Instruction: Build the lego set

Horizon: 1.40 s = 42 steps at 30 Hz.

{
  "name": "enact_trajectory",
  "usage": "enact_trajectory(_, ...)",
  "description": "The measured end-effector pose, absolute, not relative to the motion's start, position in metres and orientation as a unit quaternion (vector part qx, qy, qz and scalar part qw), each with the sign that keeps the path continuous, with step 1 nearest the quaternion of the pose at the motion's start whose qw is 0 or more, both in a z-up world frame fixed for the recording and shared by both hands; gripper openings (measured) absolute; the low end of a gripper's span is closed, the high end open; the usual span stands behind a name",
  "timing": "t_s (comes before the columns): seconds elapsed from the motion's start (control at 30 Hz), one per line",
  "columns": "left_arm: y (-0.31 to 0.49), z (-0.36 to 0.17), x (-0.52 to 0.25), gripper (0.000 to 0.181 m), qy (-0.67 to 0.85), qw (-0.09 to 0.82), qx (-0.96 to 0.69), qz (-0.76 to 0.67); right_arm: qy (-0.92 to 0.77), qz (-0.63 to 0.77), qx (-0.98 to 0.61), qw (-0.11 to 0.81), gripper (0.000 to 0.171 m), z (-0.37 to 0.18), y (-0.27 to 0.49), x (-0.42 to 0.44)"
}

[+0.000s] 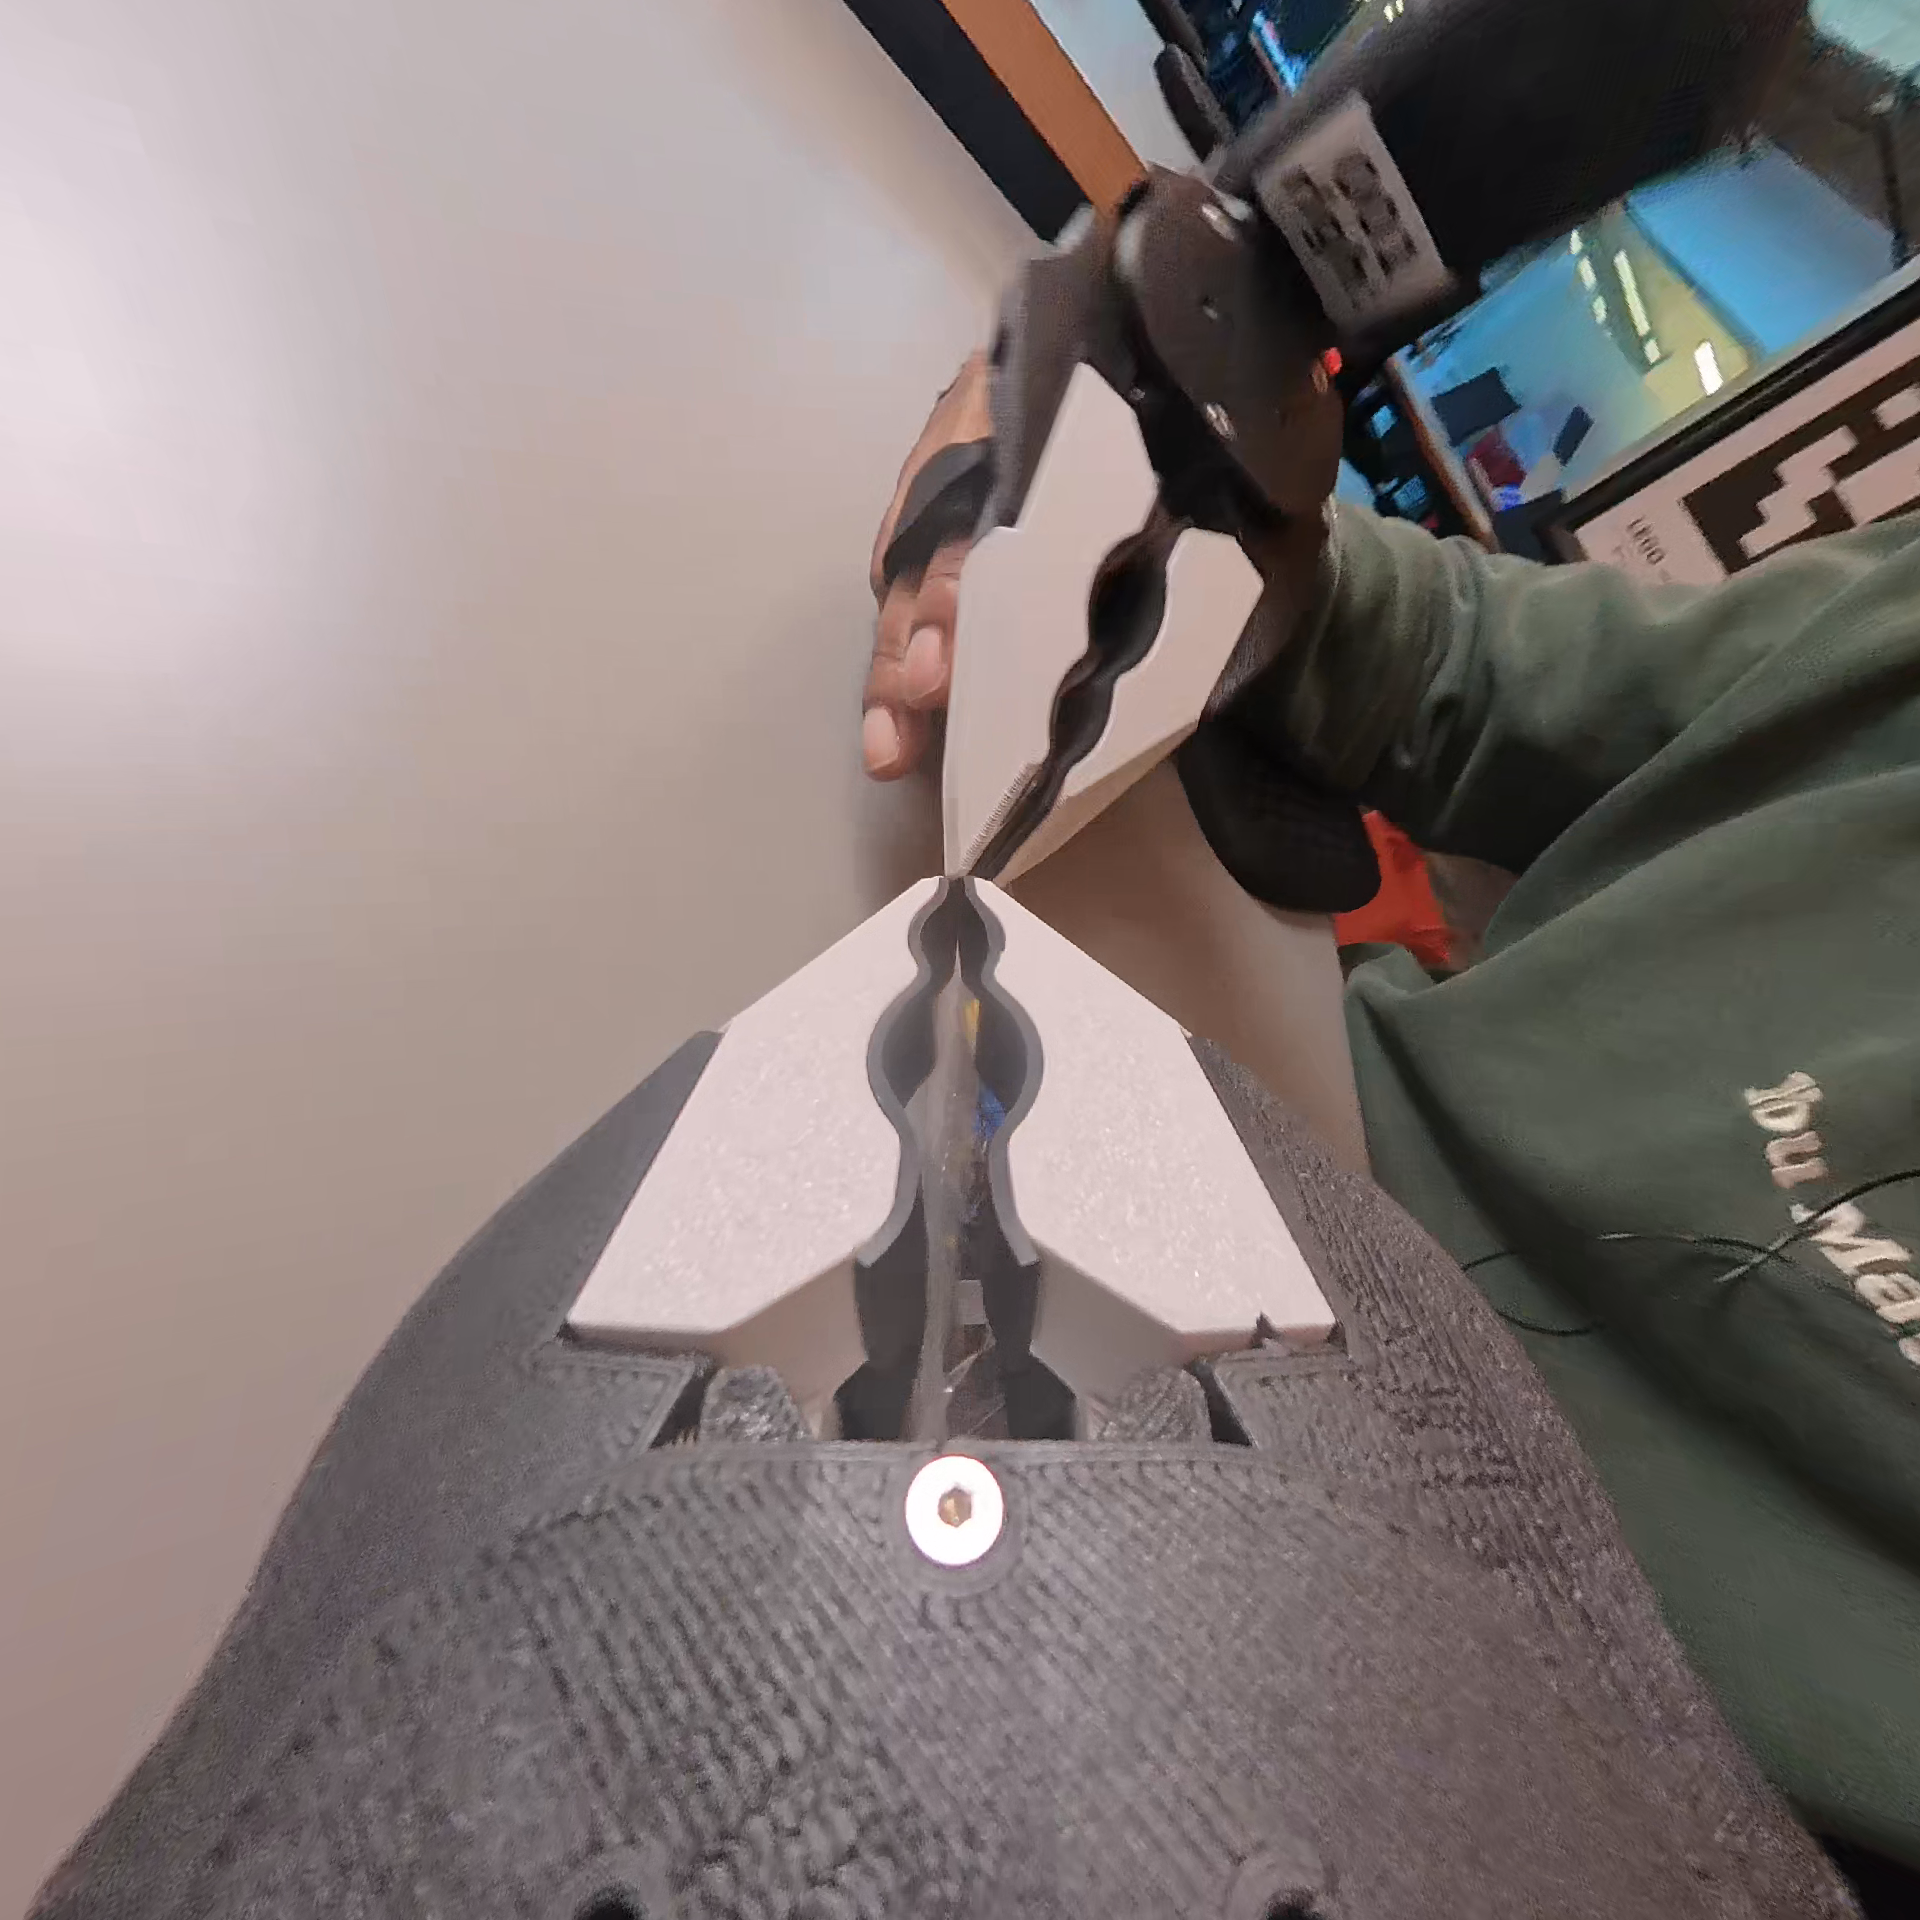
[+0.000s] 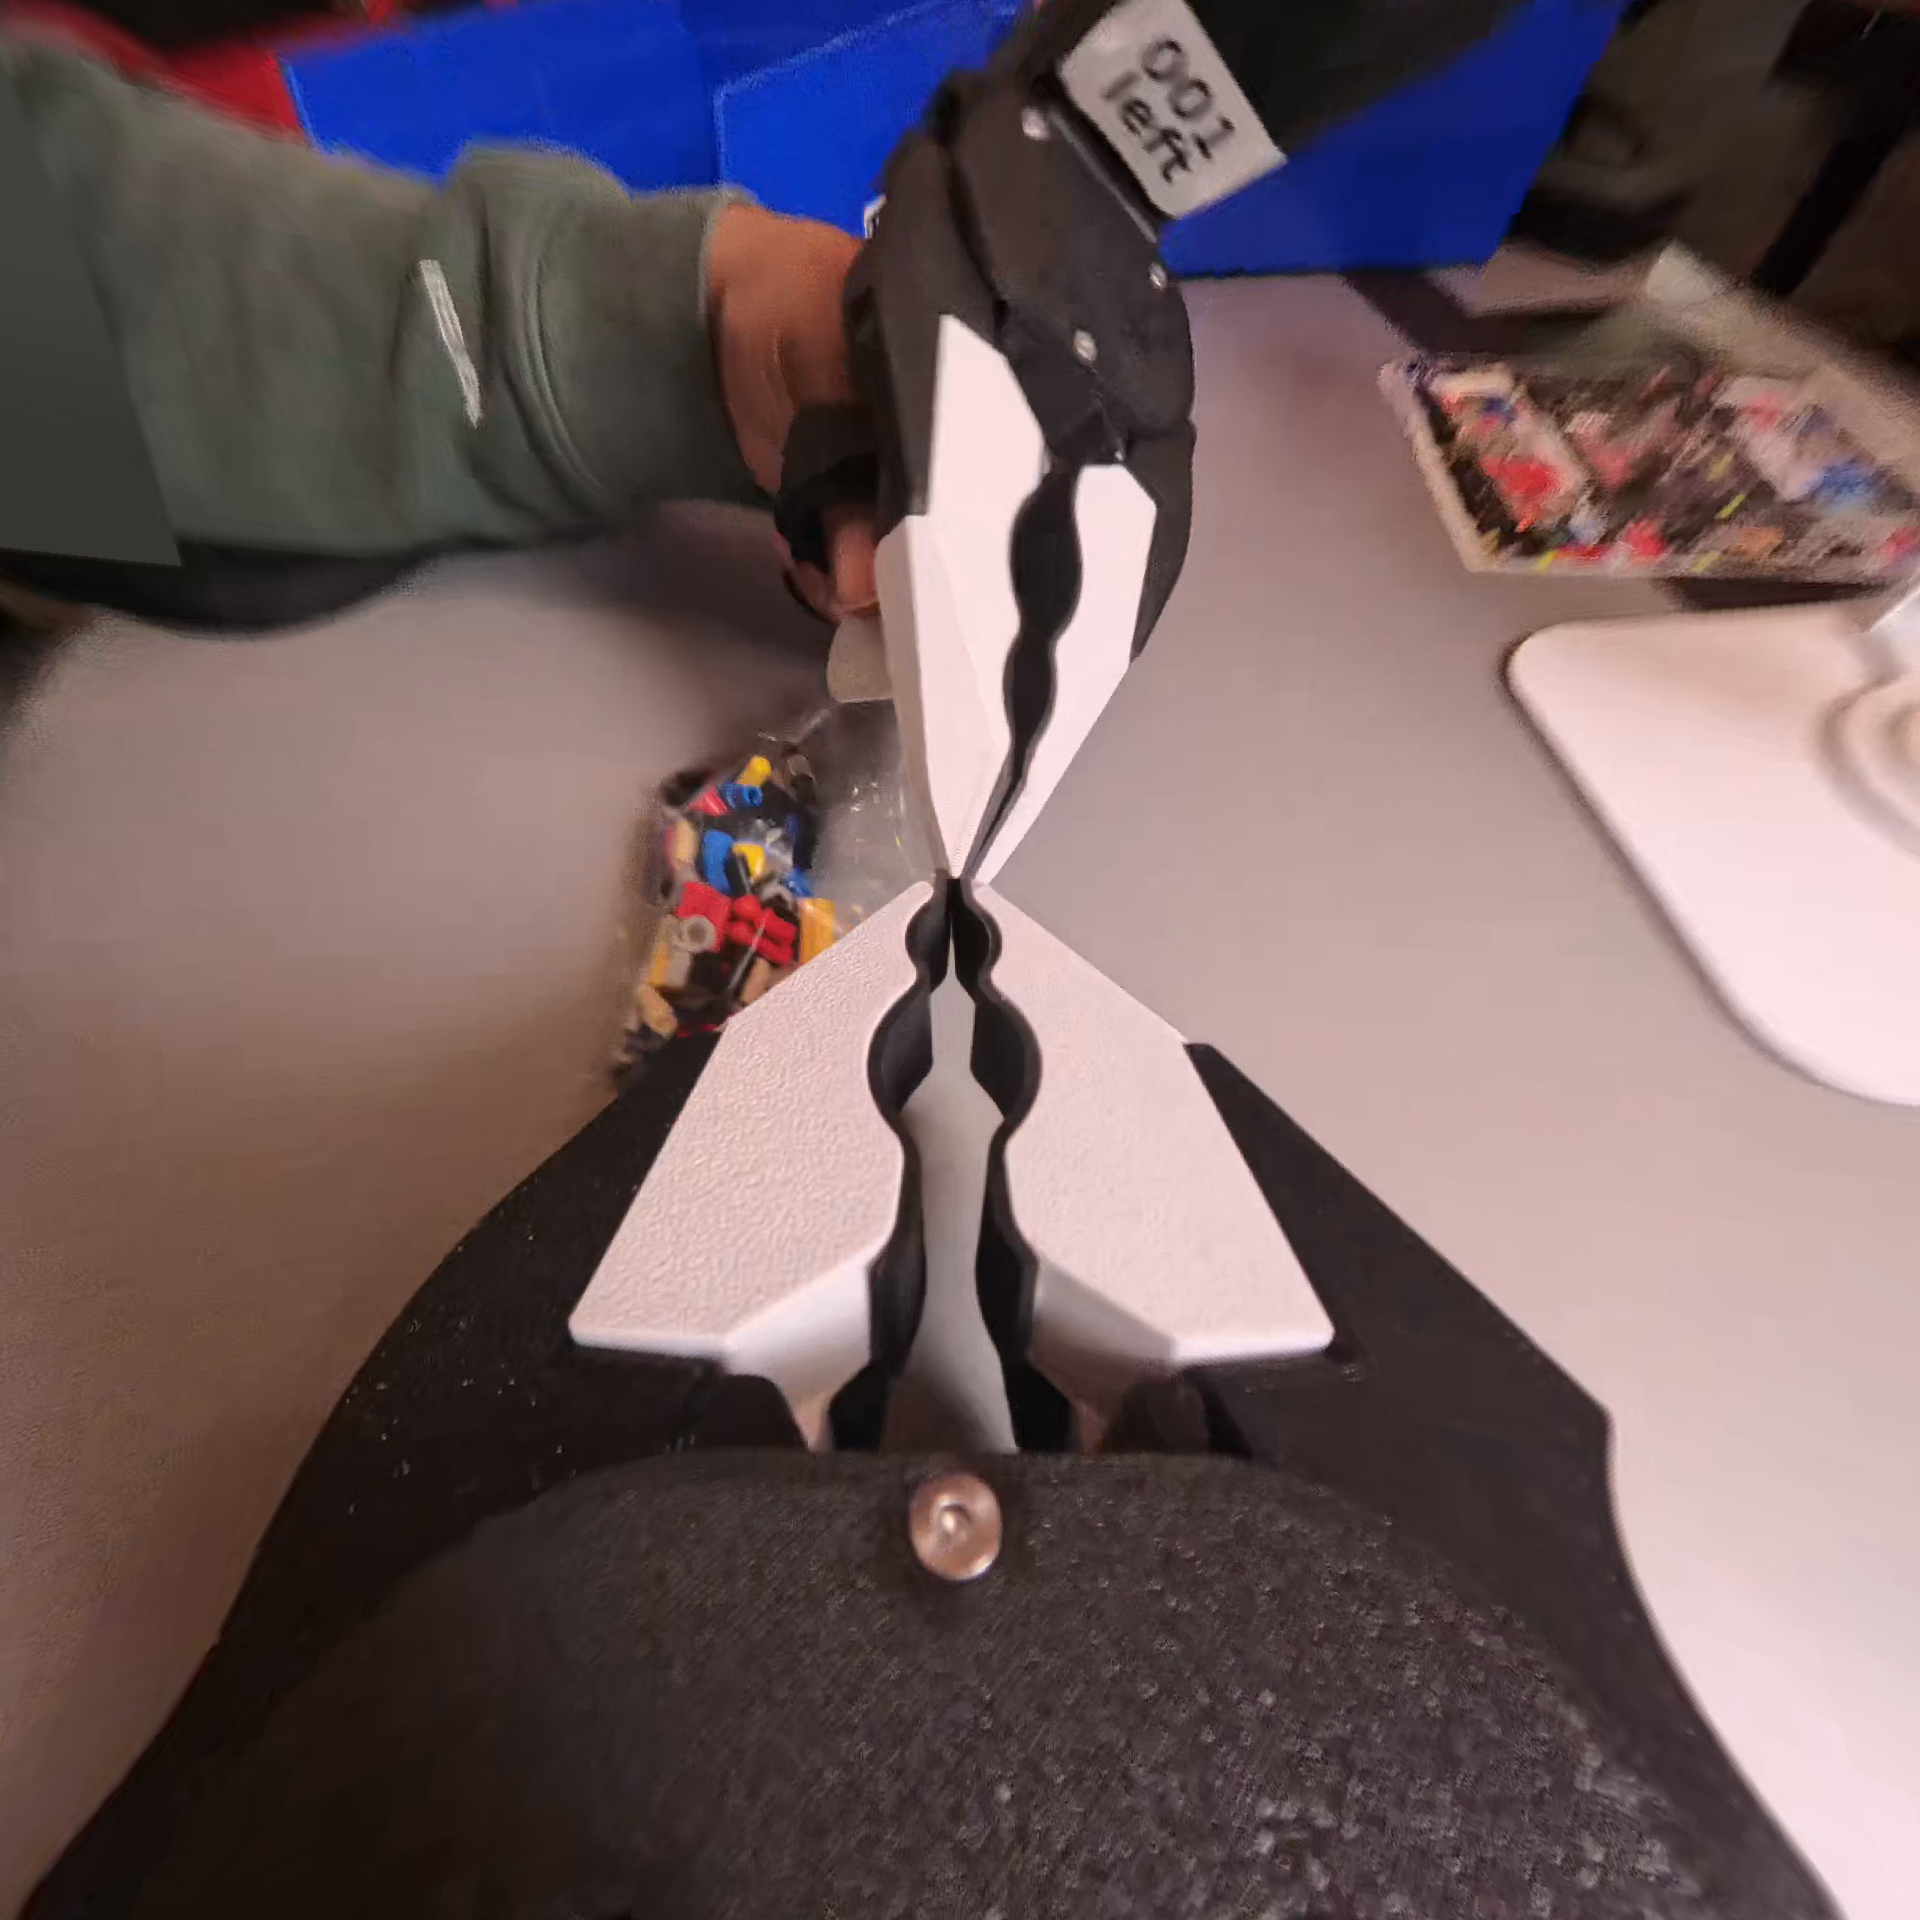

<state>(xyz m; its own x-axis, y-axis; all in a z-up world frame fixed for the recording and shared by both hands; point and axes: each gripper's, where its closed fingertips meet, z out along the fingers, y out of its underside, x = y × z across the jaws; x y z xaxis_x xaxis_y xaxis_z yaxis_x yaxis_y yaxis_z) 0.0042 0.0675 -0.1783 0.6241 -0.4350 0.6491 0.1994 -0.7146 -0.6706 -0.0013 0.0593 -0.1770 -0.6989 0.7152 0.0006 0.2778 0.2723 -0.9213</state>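
A clear plastic bag of small coloured lego pieces (image 2: 727, 904) hangs low over the grey table (image 2: 312, 935), just left of both grippers. My left gripper (image 1: 956, 885) is shut, and clear plastic with coloured bits shows in the gap between its fingers (image 1: 727, 1174). My right gripper (image 2: 951, 888) is shut tip to tip against it, at the bag's upper edge. The right gripper also shows in the left wrist view (image 1: 982, 847), and the left gripper in the right wrist view (image 2: 961, 857). Most of the bag is hidden in the left wrist view.
A clear tray of sorted lego pieces (image 2: 1662, 468) stands at the back right, with a white flat base (image 2: 1714, 831) in front of it. Blue bins (image 2: 623, 94) line the back. A person's green sleeve (image 2: 312, 343) reaches in from the left. A lit screen (image 1: 1683, 281) is behind. Both grippers' tips are close together, under 4 cm apart.
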Motion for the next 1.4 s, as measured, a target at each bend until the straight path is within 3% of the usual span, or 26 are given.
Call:
enact_trajectory(0.23, 0.068, -0.197, 0.007, 0.000, 0.045, 0.326, -0.834, -0.443, -0.842, 0.323, -0.139, 0.408, 0.000, -0.196, 0.060, 0.003)
enact_trajectory(0.37, 0.079, -0.210, -0.024, 0.000, 0.001, 0.339, -0.862, -0.376, -0.845, 0.314, -0.058, 0.428, 0.000, -0.192, 0.036, 0.021)
enact_trajectory(0.43, 0.072, -0.186, -0.033, 0.000, 0.008, 0.374, -0.840, -0.393, -0.846, 0.272, -0.046, 0.457, 0.000, -0.194, 0.041, 0.021)
enact_trajectory(0.6, 0.070, -0.174, -0.006, 0.000, 0.067, 0.372, -0.838, -0.394, -0.803, 0.412, -0.167, 0.397, 0.000, -0.168, 0.055, 0.016)
enact_trajectory(0.87, 0.064, -0.167, 0.007, 0.000, 0.109, 0.384, -0.814, -0.422, -0.777, 0.467, -0.241, 0.346, 0.000, -0.164, 0.060, 0.011)
enact_trajectory(0.9, 0.064, -0.166, 0.009, 0.003, 0.115, 0.389, -0.809, -0.424, -0.776, 0.471, -0.241, 0.342, 0.000, -0.164, 0.059, 0.012)
enact_trajectory(1.03, 0.051, -0.172, 0.019, 0.048, 0.144, 0.363, -0.802, -0.451, -0.775, 0.481, -0.244, 0.330, 0.000, -0.165, 0.058, 0.013)
enact_trajectory(1.13, 0.045, -0.182, 0.029, 0.058, 0.168, 0.339, -0.803, -0.460, -0.770, 0.494, -0.238, 0.327, 0.000, -0.161, 0.056, 0.015)
enact_trajectory(1.23, 0.042, -0.186, 0.043, 0.052, 0.196, 0.317, -0.800, -0.470, -0.768, 0.499, -0.233, 0.328, 0.000, -0.158, 0.055, 0.016)
enact_trajectory(1.4, 0.045, -0.187, 0.050, 0.016, 0.210, 0.317, -0.801, -0.463, -0.767, 0.497, -0.234, 0.330, 0.000, -0.155, 0.057, 0.017)
